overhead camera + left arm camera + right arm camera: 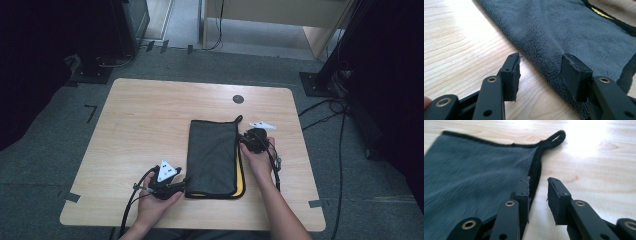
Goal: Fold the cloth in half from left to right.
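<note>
— Where do we find the folded grey cloth (212, 157)?

— Toward the desk's (150, 125) near right corner. Our left gripper (540, 72) straddles its edge, jaws spread; our right gripper (538, 195), parted, empty, sits beside its hem. That view reveals the hanging loop (556, 137).

Folded cloth (212, 150): dark grey fleece with black edging and hanging loop (555, 137), a yellow layer showing along one edge. Table (145, 120): pale wood grain with a small dark round disc (238, 99). Both grippers, left (540, 72) and right (537, 192): black jaws with brass-coloured rivets.
</note>
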`<move>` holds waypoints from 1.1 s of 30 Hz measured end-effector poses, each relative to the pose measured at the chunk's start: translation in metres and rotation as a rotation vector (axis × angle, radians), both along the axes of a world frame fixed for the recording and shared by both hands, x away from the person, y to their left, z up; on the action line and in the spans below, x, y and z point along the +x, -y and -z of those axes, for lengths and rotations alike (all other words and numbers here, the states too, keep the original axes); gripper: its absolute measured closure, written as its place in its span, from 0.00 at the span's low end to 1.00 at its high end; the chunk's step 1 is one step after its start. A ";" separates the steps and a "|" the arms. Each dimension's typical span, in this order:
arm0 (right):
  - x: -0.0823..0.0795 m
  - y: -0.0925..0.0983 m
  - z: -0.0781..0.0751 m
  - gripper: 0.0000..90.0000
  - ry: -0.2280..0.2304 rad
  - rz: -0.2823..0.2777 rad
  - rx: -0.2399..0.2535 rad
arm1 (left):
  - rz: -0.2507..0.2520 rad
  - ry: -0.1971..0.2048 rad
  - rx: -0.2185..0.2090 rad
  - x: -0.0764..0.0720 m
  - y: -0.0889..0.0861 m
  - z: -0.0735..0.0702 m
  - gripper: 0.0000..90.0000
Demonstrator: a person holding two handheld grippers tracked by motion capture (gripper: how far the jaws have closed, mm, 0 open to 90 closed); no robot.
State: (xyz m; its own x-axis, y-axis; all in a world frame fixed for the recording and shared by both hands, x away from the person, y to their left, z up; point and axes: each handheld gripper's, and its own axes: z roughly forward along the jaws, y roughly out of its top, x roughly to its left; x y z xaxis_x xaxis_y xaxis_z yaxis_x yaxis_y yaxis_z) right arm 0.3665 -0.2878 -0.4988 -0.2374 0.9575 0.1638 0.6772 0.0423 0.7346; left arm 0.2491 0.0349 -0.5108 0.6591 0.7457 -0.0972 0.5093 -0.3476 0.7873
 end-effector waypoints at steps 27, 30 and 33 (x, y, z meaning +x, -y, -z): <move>-0.063 -0.011 0.016 0.93 -0.069 -0.114 0.130 | 0.010 0.003 0.017 -0.001 0.002 0.001 0.55; -0.065 -0.009 0.015 0.98 -0.066 -0.109 0.136 | 0.011 0.002 0.016 -0.001 0.002 0.001 0.55; -0.066 -0.009 0.012 0.98 -0.063 -0.109 0.132 | 0.011 0.002 0.015 -0.001 0.002 0.001 0.55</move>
